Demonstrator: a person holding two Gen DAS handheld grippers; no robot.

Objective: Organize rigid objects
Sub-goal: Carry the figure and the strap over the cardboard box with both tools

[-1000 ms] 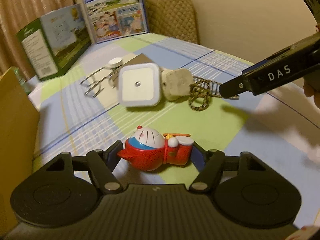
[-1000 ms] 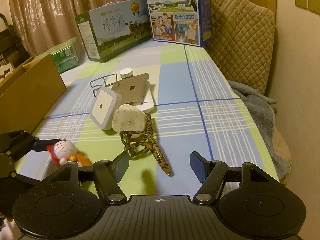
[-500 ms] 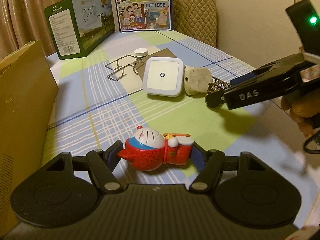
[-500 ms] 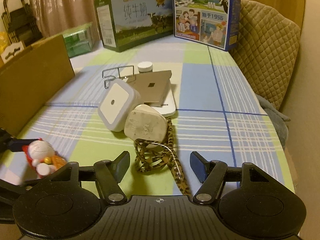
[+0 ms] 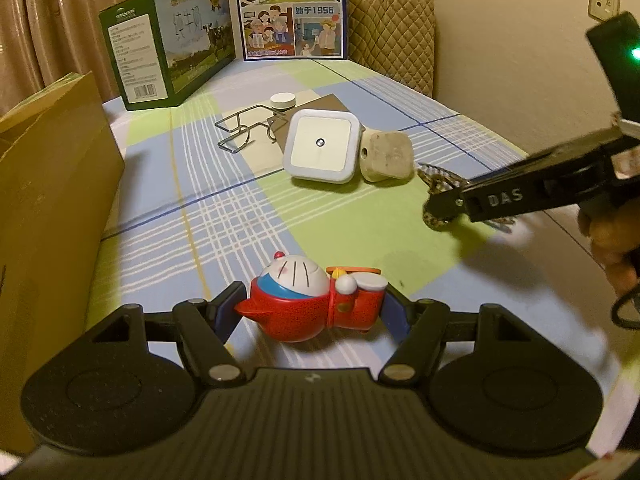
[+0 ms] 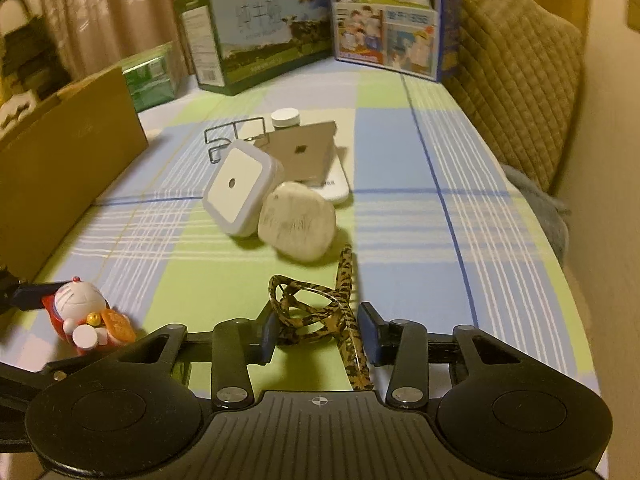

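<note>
A red and white cat figurine [image 5: 308,300] is clamped sideways in my left gripper [image 5: 315,303], a little above the checked tablecloth; it also shows in the right wrist view as the figurine [image 6: 80,312]. My right gripper [image 6: 318,326] is low over the cloth and its jaws are closing on folded leopard-print glasses [image 6: 308,304], with both pads touching them. From the left wrist view one right finger [image 5: 500,200] reaches in from the right, with the glasses [image 5: 438,178] at its tip.
A white square night light [image 5: 322,146], a beige plug block [image 5: 386,156], a wire rack [image 5: 244,128], a white cap [image 5: 283,101] and a brown card [image 6: 304,148] cluster mid-table. A cardboard box [image 5: 48,184] stands left. Milk cartons [image 5: 172,44] and a padded chair [image 5: 392,28] are behind.
The right gripper moved forward over the glasses and its jaws narrowed onto them. The left gripper rolled level and rose slightly, still holding the figurine.
</note>
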